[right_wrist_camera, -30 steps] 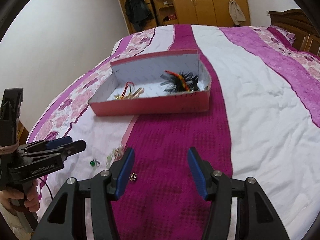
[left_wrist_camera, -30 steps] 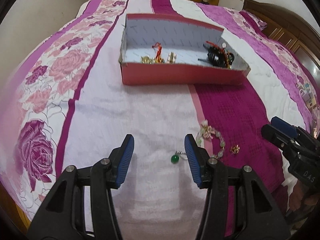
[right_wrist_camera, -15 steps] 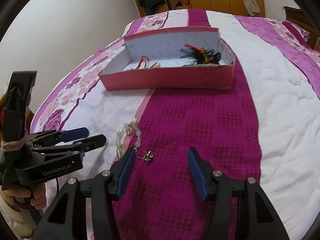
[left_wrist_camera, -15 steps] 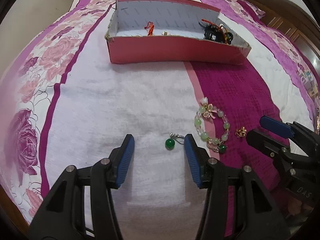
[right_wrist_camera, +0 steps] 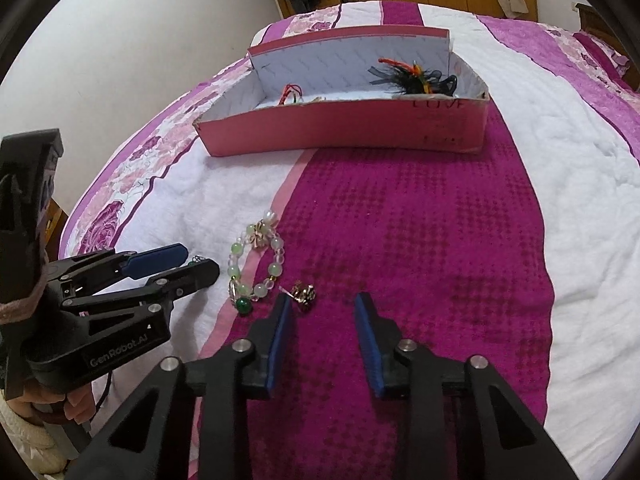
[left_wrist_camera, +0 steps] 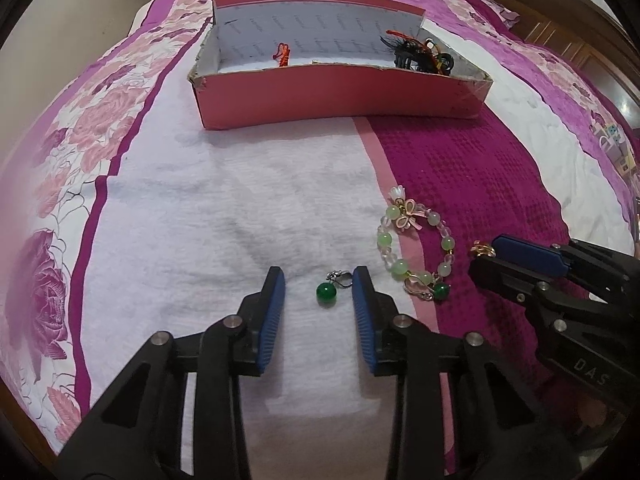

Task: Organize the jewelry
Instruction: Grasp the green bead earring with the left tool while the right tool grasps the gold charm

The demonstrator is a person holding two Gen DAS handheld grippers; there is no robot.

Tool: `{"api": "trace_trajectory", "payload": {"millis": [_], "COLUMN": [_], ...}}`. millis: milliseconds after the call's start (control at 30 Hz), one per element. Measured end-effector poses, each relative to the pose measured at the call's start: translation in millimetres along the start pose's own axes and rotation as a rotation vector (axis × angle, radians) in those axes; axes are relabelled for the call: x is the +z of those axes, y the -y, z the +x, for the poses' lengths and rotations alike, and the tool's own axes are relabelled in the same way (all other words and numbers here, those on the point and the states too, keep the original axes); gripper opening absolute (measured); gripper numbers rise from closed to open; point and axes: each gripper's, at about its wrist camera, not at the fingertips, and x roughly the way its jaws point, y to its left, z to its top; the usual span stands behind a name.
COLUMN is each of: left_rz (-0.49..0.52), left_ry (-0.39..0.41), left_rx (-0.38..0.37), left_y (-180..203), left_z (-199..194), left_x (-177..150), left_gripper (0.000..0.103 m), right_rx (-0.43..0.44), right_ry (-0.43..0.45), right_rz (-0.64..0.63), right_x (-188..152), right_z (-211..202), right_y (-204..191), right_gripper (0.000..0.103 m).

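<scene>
Lowered closer to the bedspread than a second ago, with both sets of tongs now down beside the loose jewelry. Left gripper: black plastic arms, ribbed blue pads, jaws parted about a bead's width to either side of a green bead earring, holding nothing. Round glossy green bead with a small silver hook, lying on fluffy white towelling between the pads, hook end just beside the right pad. Right gripper: same build, jaws likewise parted and empty, set over waffle-textured magenta cloth. Small gold earring, knotted metallic shape, lying just beside its left pad, at the tip; whether touching cannot be told. Between the two tools, a beaded bracelet: loop of pale green and clear round beads, a pink ribbon bow, a white flower charm and one dark green bead, straddling the pink stripe where white meets magenta. Farther up the bed, well apart from all this, a shallow red cardboard box with a white lining, rims frayed at the corners. Inside it, a red knotted cord ornament toward the left and a tangle of black feathery hair accessories with orange and green strands toward the right. Rose-printed purple and pink bands along the bed's left edge.
</scene>
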Motion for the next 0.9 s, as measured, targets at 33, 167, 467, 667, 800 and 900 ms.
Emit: {"api": "trace_trajectory", "payload": {"millis": [33,167,467,667,800,900], "left_rz": [0.000,-0.004,0.000,0.001,0.004,-0.002], "left_ry": [0.000,0.001,0.005,0.006,0.006,0.007], "left_rx": [0.000,-0.001,-0.002,-0.017,-0.019,-0.023], "left_y": [-0.1,-0.9,-1.0,-0.4,1.0,0.5], "left_z": [0.1,-0.5,-0.6,-1.6,-2.1,-2.7], "left_x": [0.2,-0.3,-0.6,-0.7,-0.5,0.2], "left_gripper": [0.026,0.026,0.021,0.005,0.001,0.001], "right_rx": [0.000,-0.004,-0.006,-0.028,-0.025,-0.021], "right_ry": [-0.002,0.000,-0.002,-0.016,-0.014,-0.013], "right_rz": [0.000,-0.003,-0.035,-0.041,-0.043,-0.040], "right_x": [0.0,1.5,2.8,1.7,1.6,1.8], "right_z": [0.6,-0.2,2.0,4.5,3.8,2.9], "right_y": [0.2,-0.5,-7.6,-6.2,-6.3,-5.8], "right_gripper": [0.034,0.034,0.033,0.016,0.016,0.015]}}
